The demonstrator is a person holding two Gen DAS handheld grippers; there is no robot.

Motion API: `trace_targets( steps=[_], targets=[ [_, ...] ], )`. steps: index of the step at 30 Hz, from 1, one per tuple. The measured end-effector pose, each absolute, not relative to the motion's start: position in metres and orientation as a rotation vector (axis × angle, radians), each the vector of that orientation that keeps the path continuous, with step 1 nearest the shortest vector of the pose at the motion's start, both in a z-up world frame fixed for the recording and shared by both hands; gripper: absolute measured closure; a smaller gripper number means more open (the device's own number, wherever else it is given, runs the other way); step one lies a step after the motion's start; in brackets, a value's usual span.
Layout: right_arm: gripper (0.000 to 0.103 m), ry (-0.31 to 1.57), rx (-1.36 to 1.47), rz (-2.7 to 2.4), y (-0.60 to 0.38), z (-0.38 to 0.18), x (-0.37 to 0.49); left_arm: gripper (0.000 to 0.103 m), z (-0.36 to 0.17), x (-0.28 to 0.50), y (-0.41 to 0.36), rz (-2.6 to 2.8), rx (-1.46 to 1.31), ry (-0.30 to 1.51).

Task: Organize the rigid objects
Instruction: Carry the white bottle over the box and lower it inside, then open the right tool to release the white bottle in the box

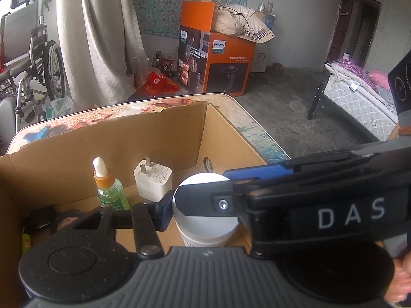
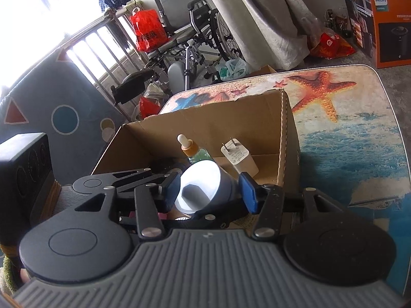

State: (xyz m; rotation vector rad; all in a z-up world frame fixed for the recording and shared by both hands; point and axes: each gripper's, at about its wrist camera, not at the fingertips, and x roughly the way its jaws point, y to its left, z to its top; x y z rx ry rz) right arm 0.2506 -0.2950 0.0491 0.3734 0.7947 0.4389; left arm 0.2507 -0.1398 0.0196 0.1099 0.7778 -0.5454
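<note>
A white jar (image 1: 205, 220) with a white lid stands low inside an open cardboard box (image 1: 154, 138), between both grippers. My left gripper (image 1: 205, 213) is shut on the white jar: its left blue pad (image 1: 165, 211) presses the jar's side, and its right finger is hidden behind the other gripper. My right gripper (image 2: 209, 191) straddles the same jar (image 2: 203, 187). A narrow gap shows at its right pad (image 2: 248, 192), so it is open. In the left wrist view the right gripper (image 1: 203, 184) crosses in from the right over the lid.
Also in the box (image 2: 205, 123) are a green dropper bottle (image 1: 110, 192), a white plug charger (image 1: 152, 179) and a black tape roll (image 1: 66, 220). The box sits on a table (image 2: 334, 133) printed with starfish. A wheelchair (image 2: 185, 33) and an orange carton (image 1: 215, 61) stand beyond.
</note>
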Motion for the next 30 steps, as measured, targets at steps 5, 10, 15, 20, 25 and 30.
trace_targets(
  steps=[5,10,15,20,25,30],
  targets=[
    [0.047,0.797,0.381,0.439,-0.294,0.050,0.252,0.047,0.021,0.250,-0.143,-0.539,0.124,0.785],
    [0.040,0.779,0.384,0.426,-0.295,0.052,0.250,0.035,0.023,0.250,-0.145,-0.540,0.120,0.786],
    [0.037,0.759,0.411,0.415,-0.301,0.055,0.248,0.027,0.027,0.246,-0.146,-0.537,0.128,0.774],
    [0.034,0.723,0.451,0.417,-0.308,0.060,0.243,0.020,0.036,0.239,-0.146,-0.526,0.146,0.748],
    [0.032,0.665,0.508,0.405,-0.315,0.070,0.225,0.014,0.053,0.224,-0.133,-0.526,0.130,0.689],
    [0.021,0.559,0.535,0.394,-0.320,0.090,0.192,0.004,0.078,0.199,-0.113,-0.538,0.098,0.627]
  ],
)
